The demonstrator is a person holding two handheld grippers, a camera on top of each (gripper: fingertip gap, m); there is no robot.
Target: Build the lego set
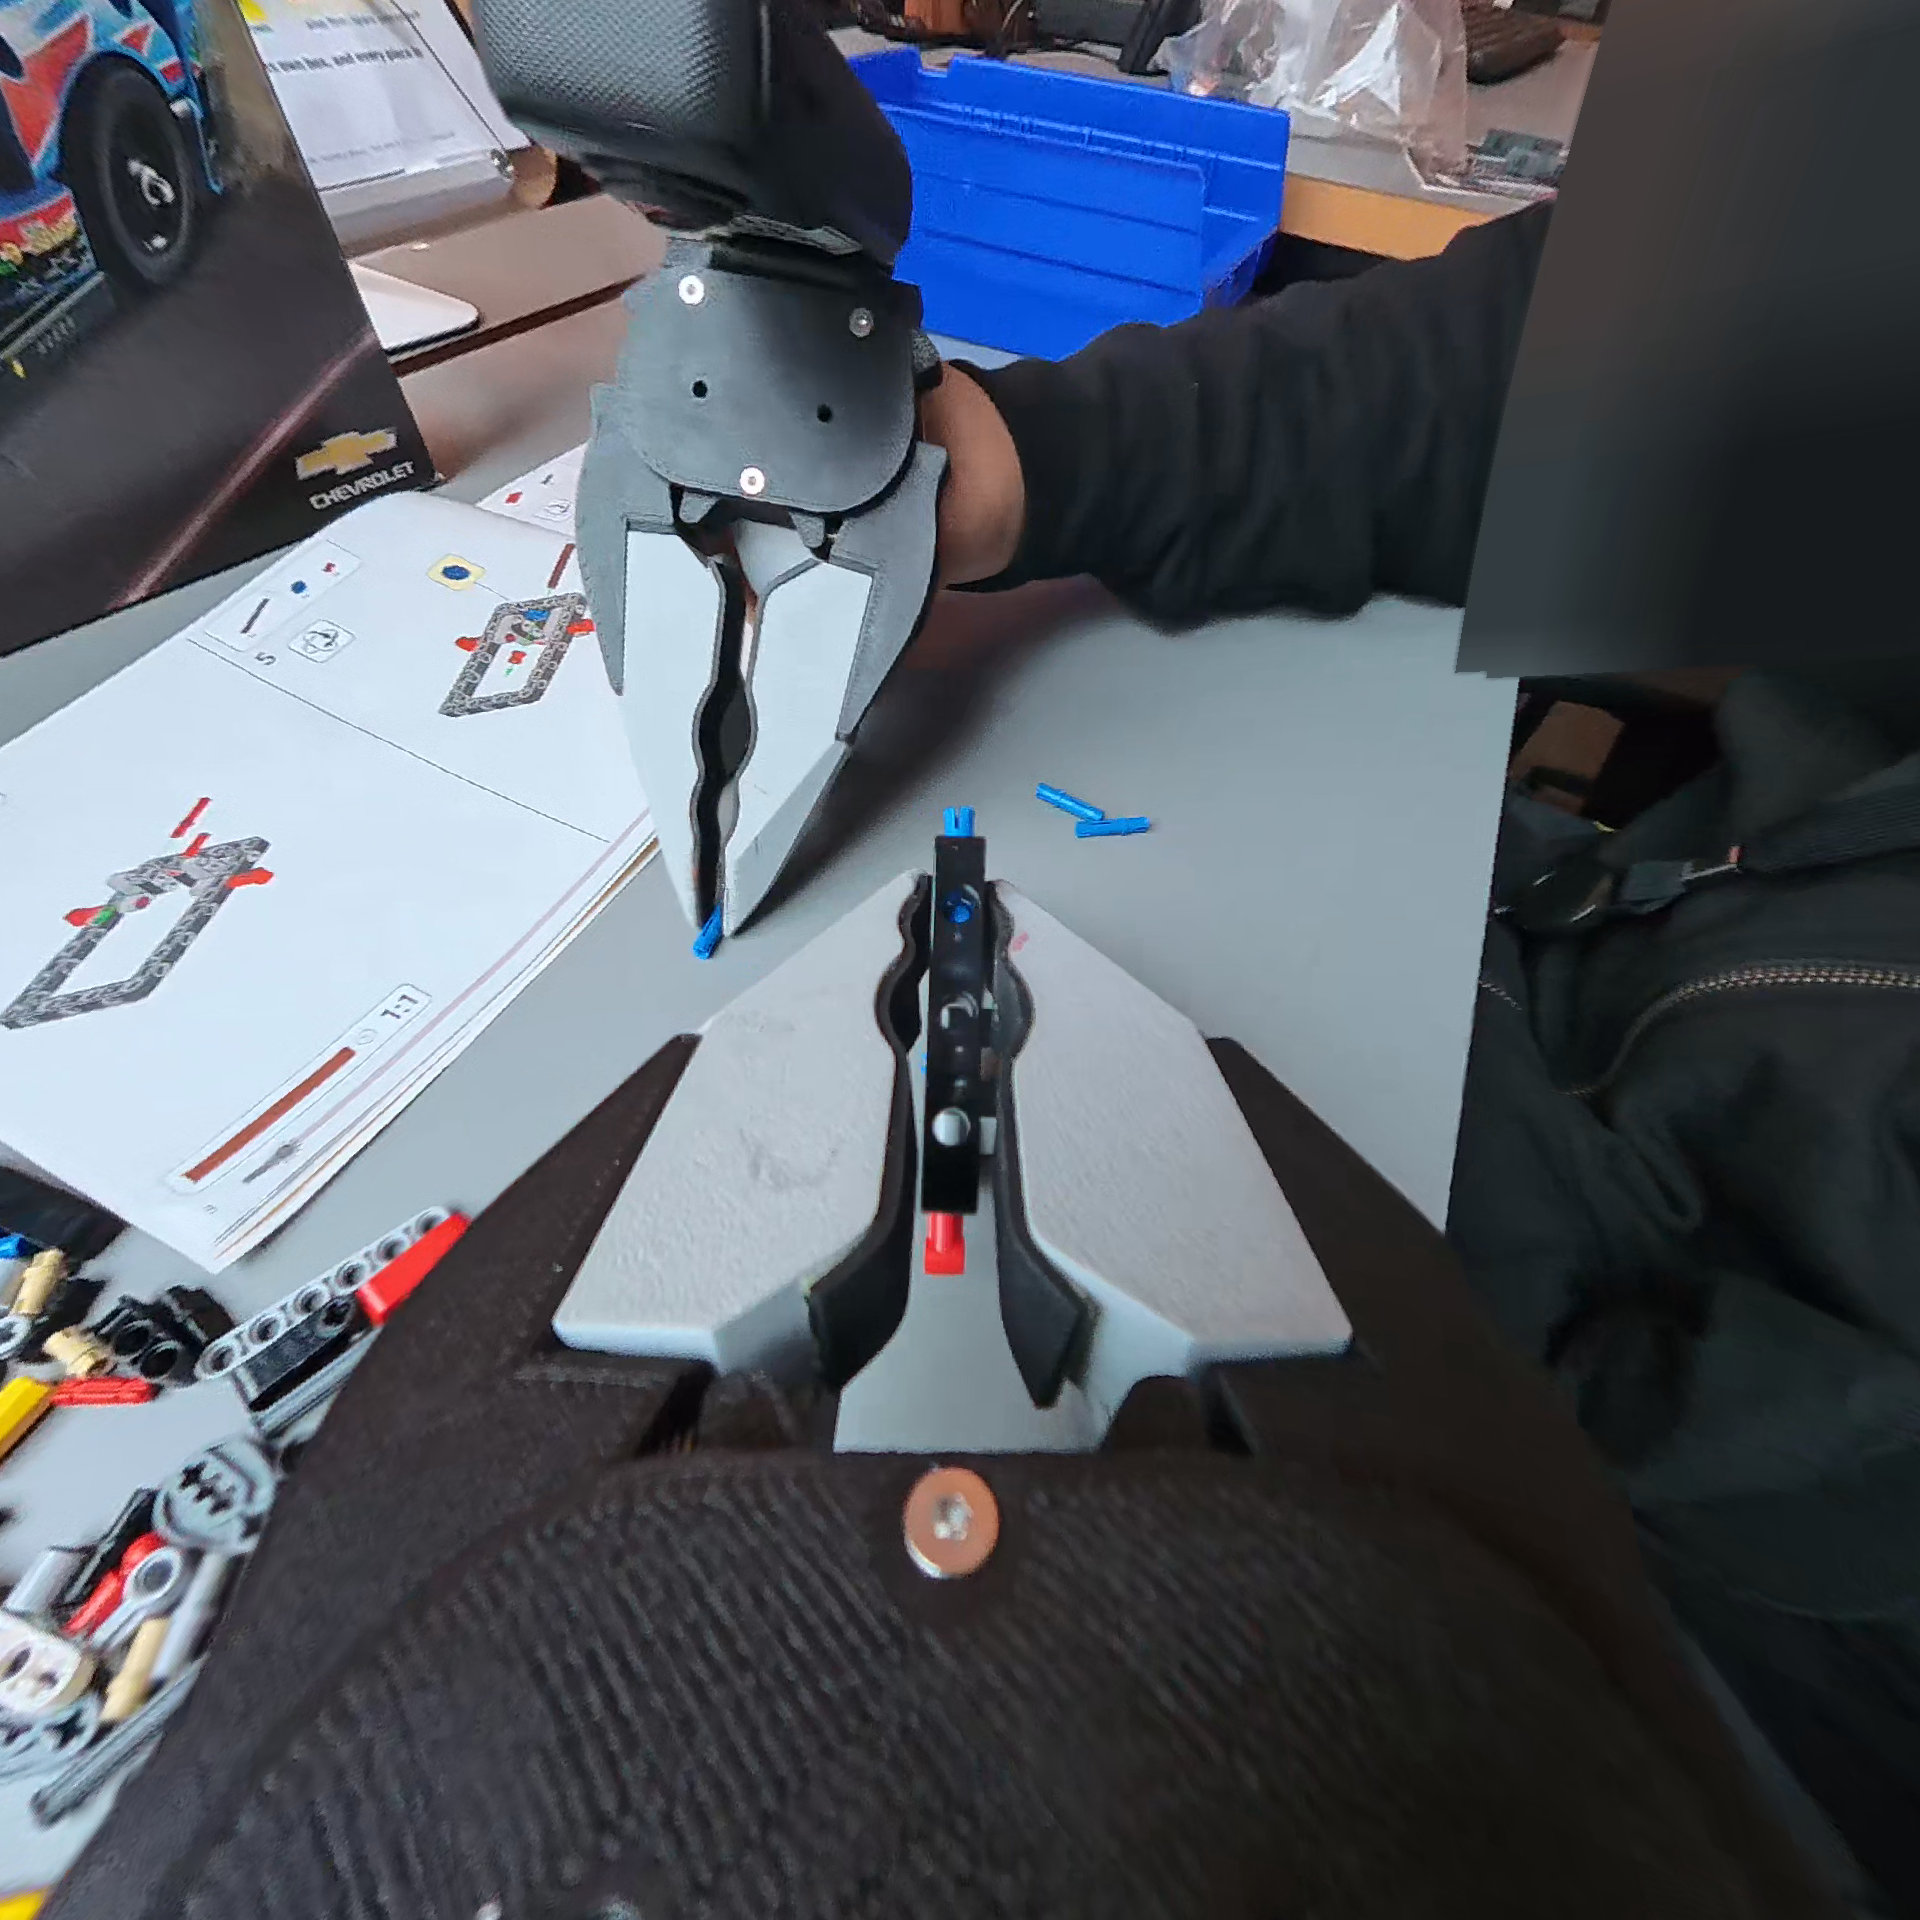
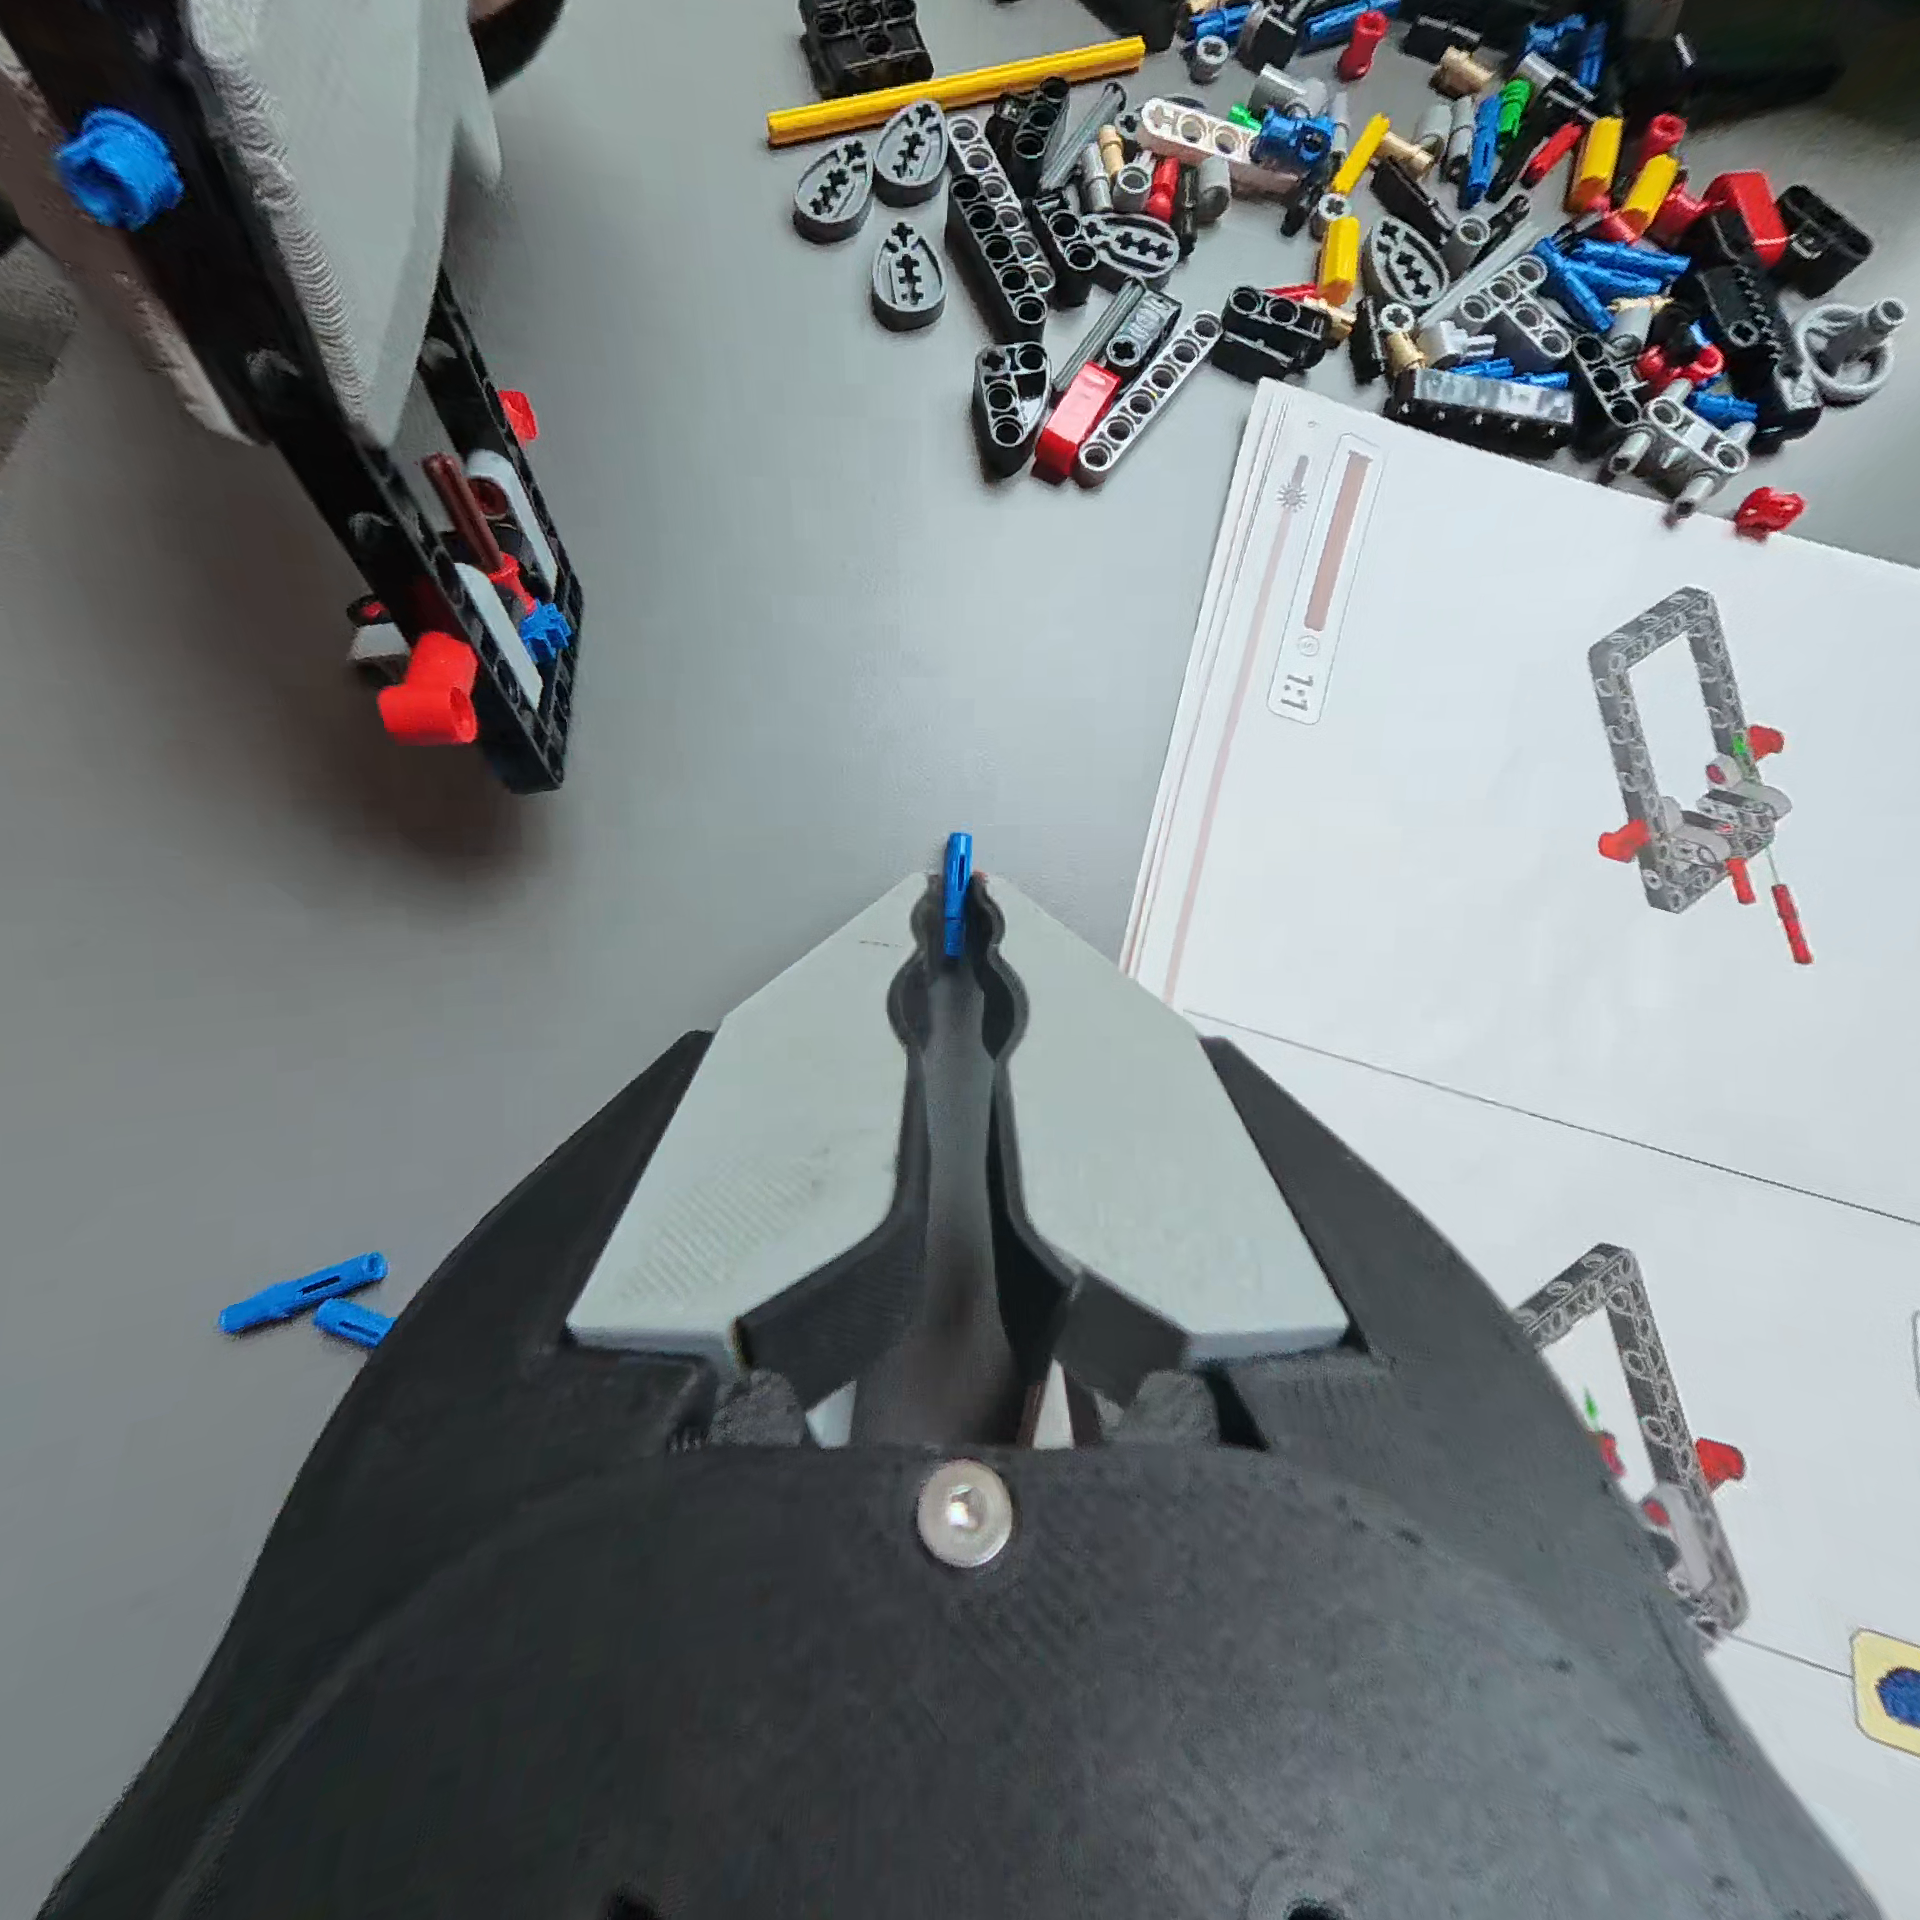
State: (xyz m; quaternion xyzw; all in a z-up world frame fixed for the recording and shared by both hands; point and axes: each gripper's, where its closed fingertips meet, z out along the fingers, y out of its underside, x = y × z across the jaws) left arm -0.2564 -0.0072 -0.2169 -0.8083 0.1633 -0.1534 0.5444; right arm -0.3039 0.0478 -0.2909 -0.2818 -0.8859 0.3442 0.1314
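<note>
My left gripper (image 1: 958, 883) is shut on the black lego frame (image 1: 956, 1039), held edge-on with a blue pin at its far end and a red pin near my palm. The same frame (image 2: 468, 582) shows in the right wrist view at the upper left, with red and blue connectors on it. My right gripper (image 2: 956, 883) is shut on a small blue pin (image 2: 956, 894) at its tips, just above the grey table. In the left wrist view the right gripper (image 1: 717, 914) points down with the blue pin (image 1: 708, 932) at its tips, left of the frame.
Two loose blue pins (image 2: 301, 1304) lie on the table, also seen in the left wrist view (image 1: 1091, 816). The open instruction booklet (image 2: 1558, 831) lies beside a pile of loose lego parts (image 2: 1403, 229). A blue bin (image 1: 1081, 197) and the set's box (image 1: 156, 312) stand behind. The gap from one gripper's tips to the other's is roughly 10 cm.
</note>
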